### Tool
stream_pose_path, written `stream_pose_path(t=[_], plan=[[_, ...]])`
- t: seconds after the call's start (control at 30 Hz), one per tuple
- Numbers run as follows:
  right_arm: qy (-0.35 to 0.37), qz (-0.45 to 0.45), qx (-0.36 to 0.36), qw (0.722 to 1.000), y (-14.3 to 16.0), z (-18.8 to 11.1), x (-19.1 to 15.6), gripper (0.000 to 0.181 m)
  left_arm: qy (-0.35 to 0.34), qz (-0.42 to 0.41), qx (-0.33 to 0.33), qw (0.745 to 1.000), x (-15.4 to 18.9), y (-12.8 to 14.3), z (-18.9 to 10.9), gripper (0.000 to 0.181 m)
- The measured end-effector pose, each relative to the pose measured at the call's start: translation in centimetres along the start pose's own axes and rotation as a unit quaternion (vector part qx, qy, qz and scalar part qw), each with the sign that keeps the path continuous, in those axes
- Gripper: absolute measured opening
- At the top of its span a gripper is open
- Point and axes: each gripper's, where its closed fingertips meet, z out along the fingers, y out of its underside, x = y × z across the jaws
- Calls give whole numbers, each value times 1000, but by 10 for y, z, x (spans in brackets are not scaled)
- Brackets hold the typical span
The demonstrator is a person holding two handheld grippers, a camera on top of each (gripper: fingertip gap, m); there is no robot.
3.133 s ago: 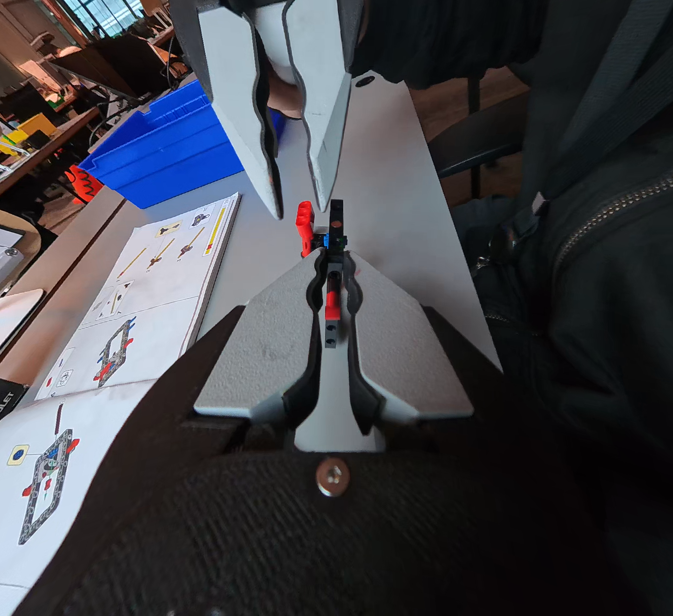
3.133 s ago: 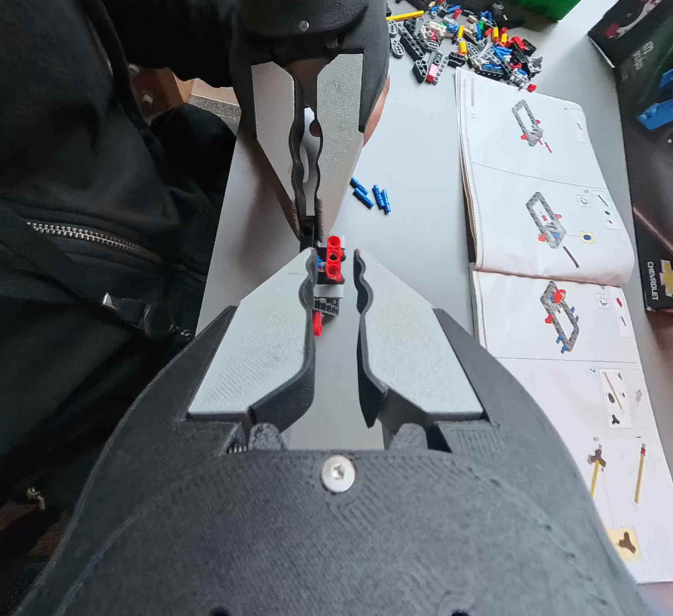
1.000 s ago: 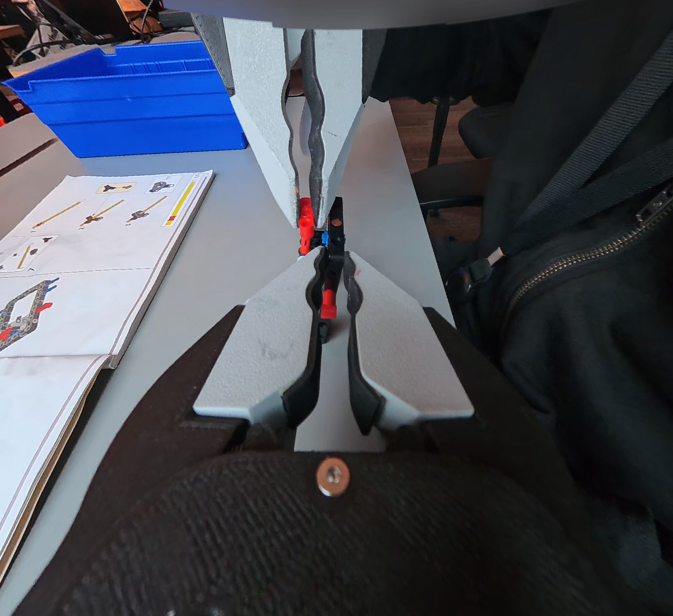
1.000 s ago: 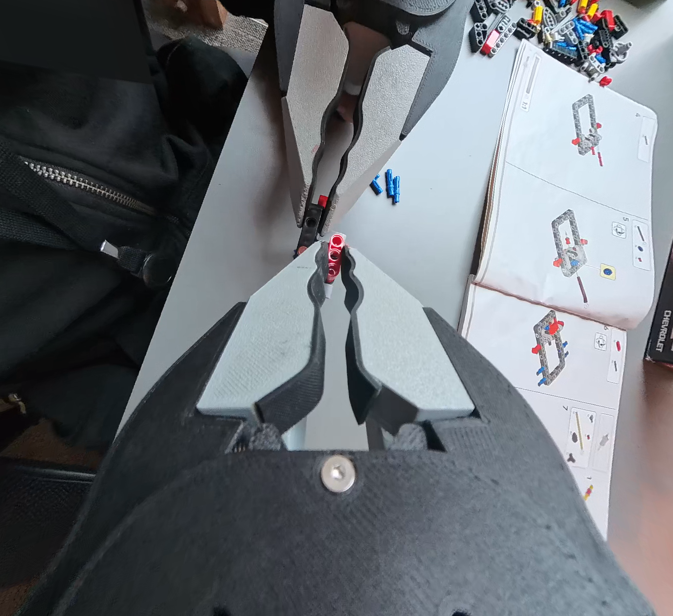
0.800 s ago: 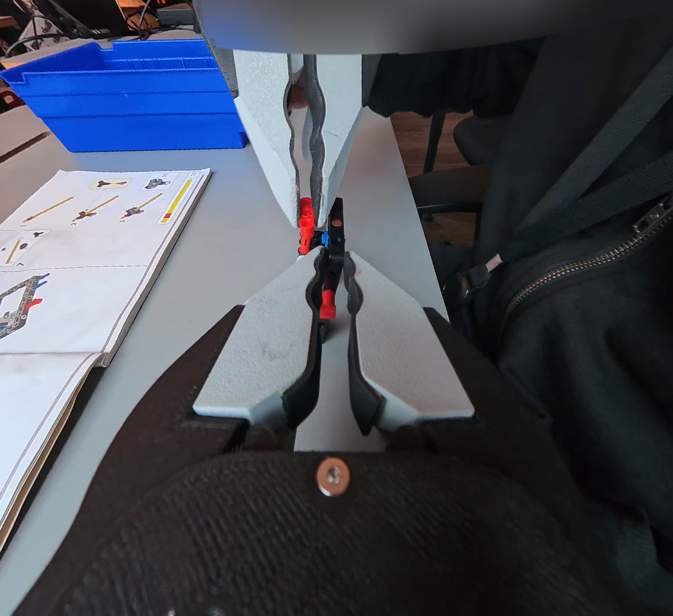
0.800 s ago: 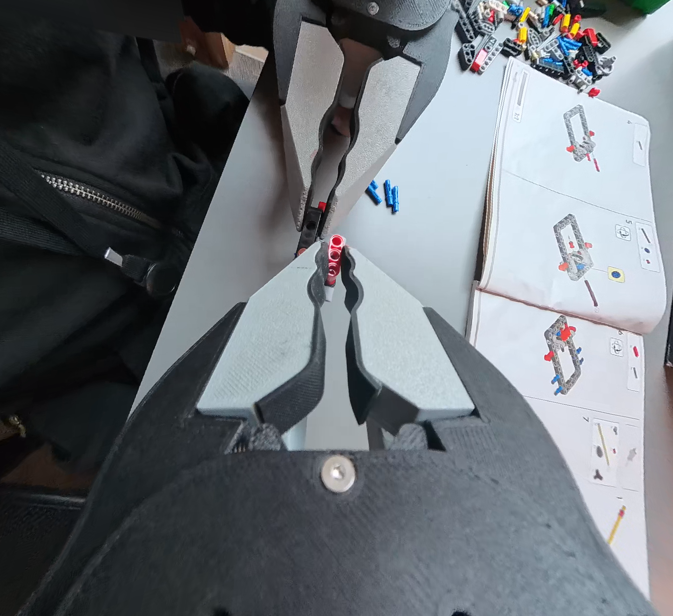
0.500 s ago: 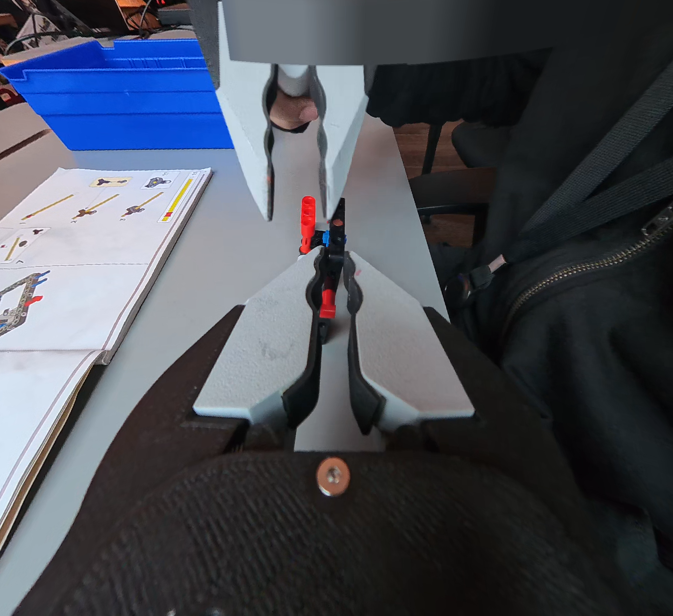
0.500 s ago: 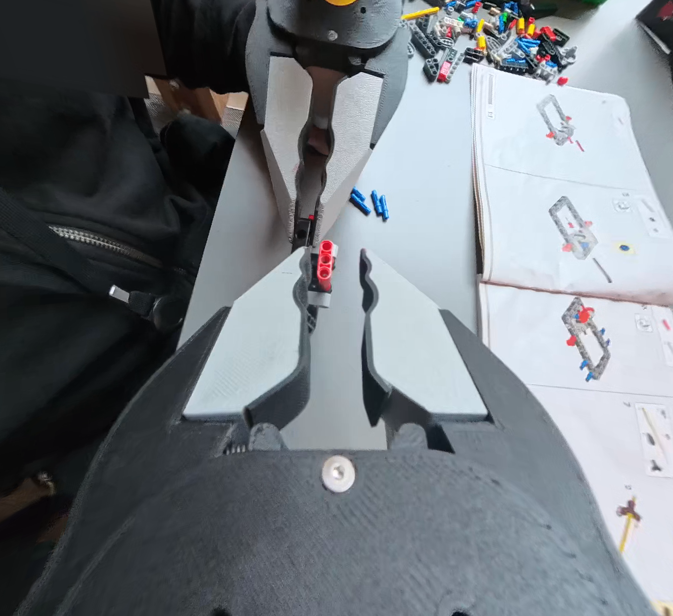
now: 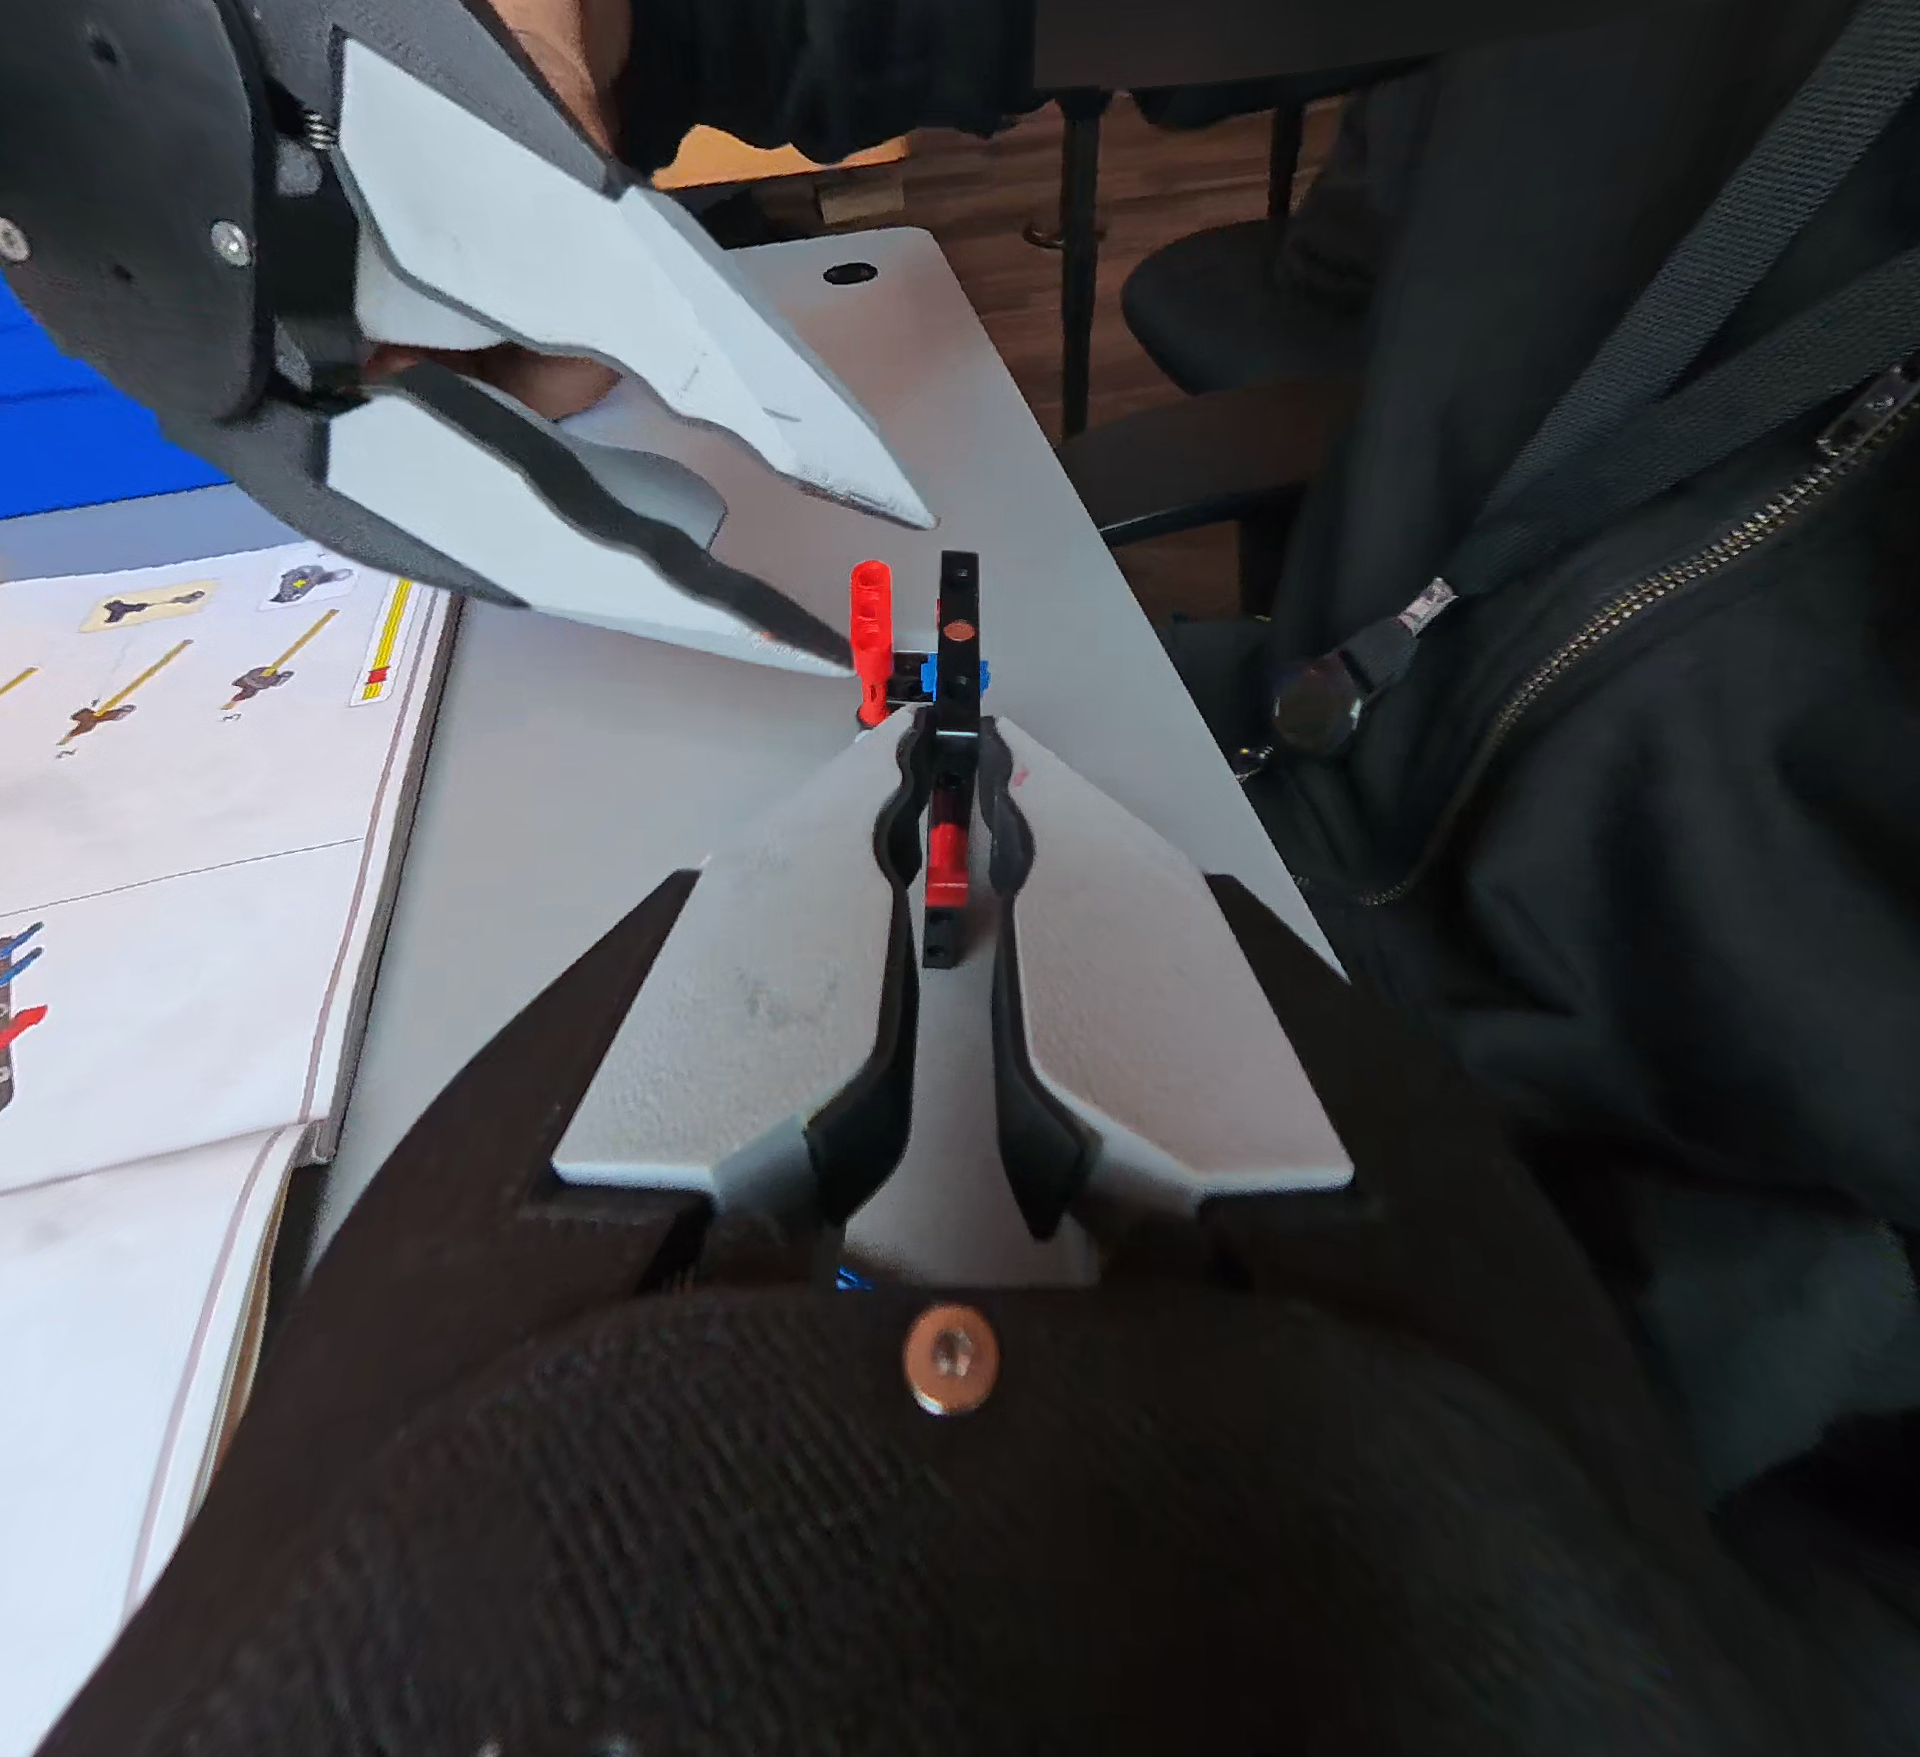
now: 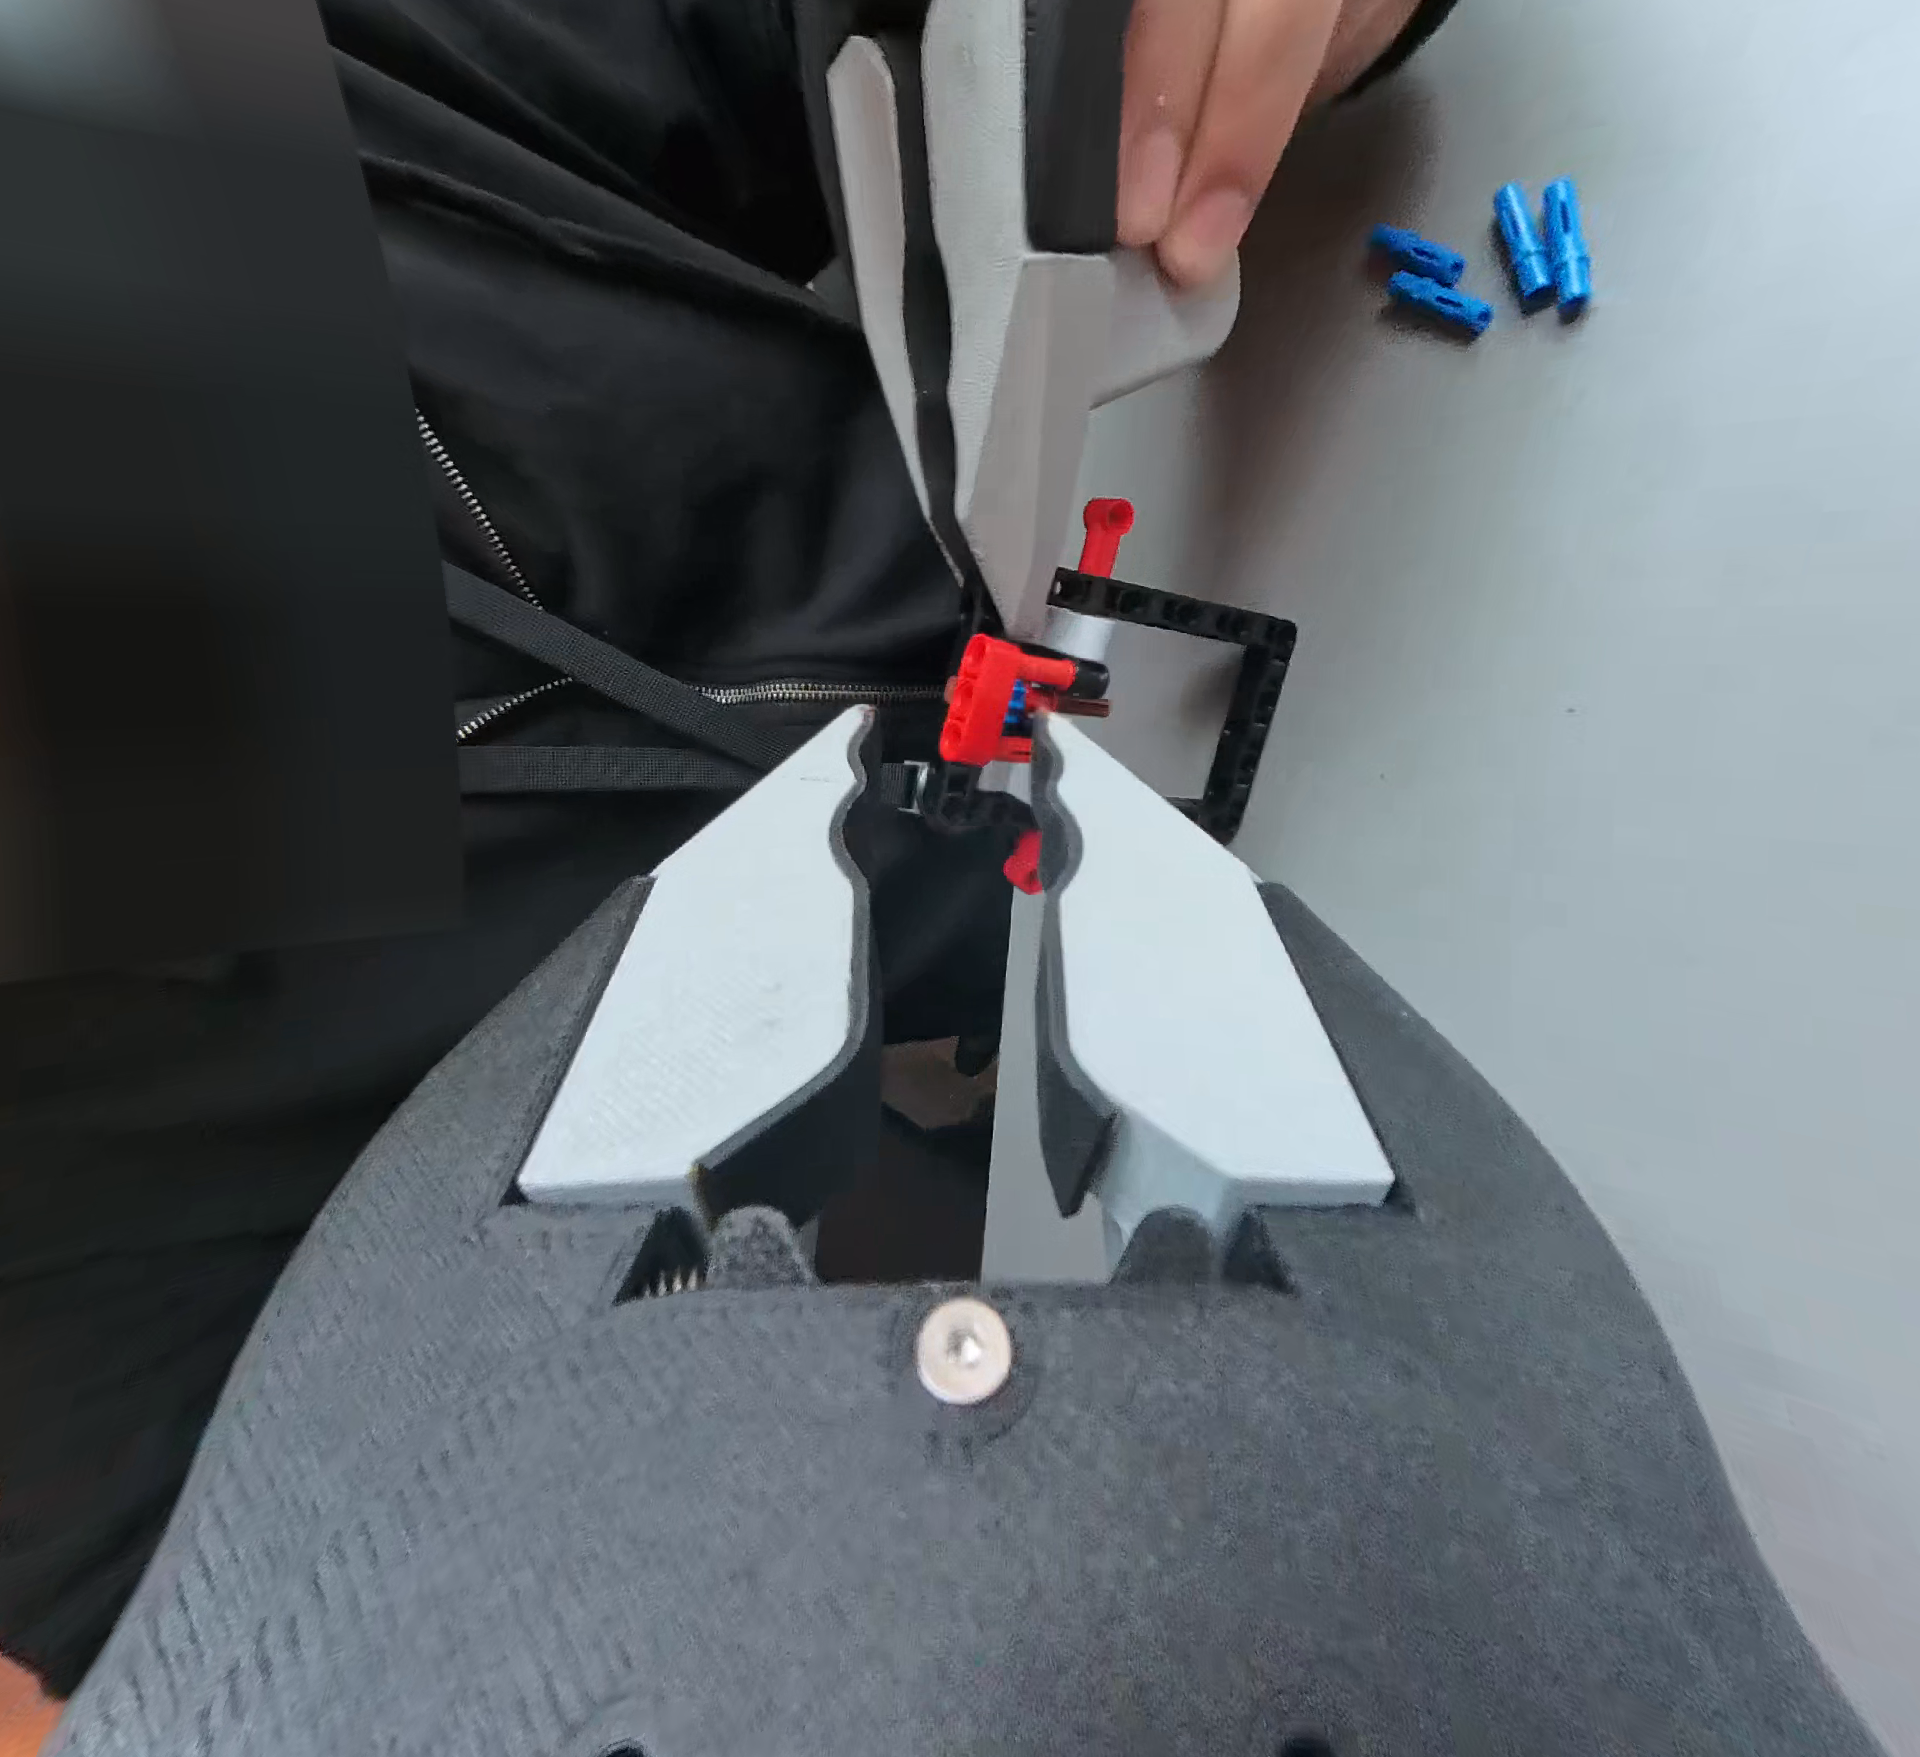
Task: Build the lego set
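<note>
Swung round since half a second ago, the right gripper (image 9: 878, 585) is now seen coming in from the left of the left wrist view rather than head-on, with its jaws parted wide and nothing held between them; its lower fingertip (image 9: 821, 653) lies just beside, perhaps touching, the red beam (image 9: 870, 611), which had been pinched a second ago and is now let go; from the release it is judged that the beam has been seated on the frame (image 10: 1242, 715) and that this step is finished, or that a sideways push is being set up to press it home; the table (image 9: 1039, 419) is grey, with the booklet (image 9: 187, 803) spread open at its left edge and a dark jacket (image 9: 1610, 772) hung close on the right; in the right wrist view the frame is seen as an open black rectangle held above the table near its edge, a red pin (image 10: 1103, 531) standing up from its top bar; the left gripper (image 9: 951, 772) is closed tight on the frame's black bar, a red piece (image 9: 945, 860) being caught between the pads; a hand (image 10: 1247, 45) is wrapped over that gripper's body; four blue pins (image 10: 1486, 263) lie loose on the table well apart from the frame, judged to be wanted for a later step
</note>
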Motion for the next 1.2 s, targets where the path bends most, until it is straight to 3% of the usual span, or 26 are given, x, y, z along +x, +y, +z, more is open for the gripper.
stream_pose_path(t=[0.3,0.47,0.57,0.63,0.77,0.87,1.0,1.2], plan=[[-34,25,-42,998,2,1,3,17,12,-10,8,1000,0,0,-1,6],[-48,32,-29,998,-3,-4,6,18,14,-15,12,1000,0,0,-1,6],[53,-14,-2,998,-8,-13,12,19,8,-15,14,1000,0,1,-2,6],[109,-103,59,987,-15,-17,-12,19,7,-16,16,1000,3,1,-3,6],[250,-193,142,938,-9,-19,-26,28,2,-33,22,999,2,1,-3,7],[335,-206,166,904,-5,-16,-10,26,1,-43,16,999,1,0,0,7],[365,-218,149,893,-1,-15,1,13,2,-60,9,998,-1,-1,2,6],[378,-223,99,893,2,-10,8,11,-3,-58,6,998,0,-1,3,6]])
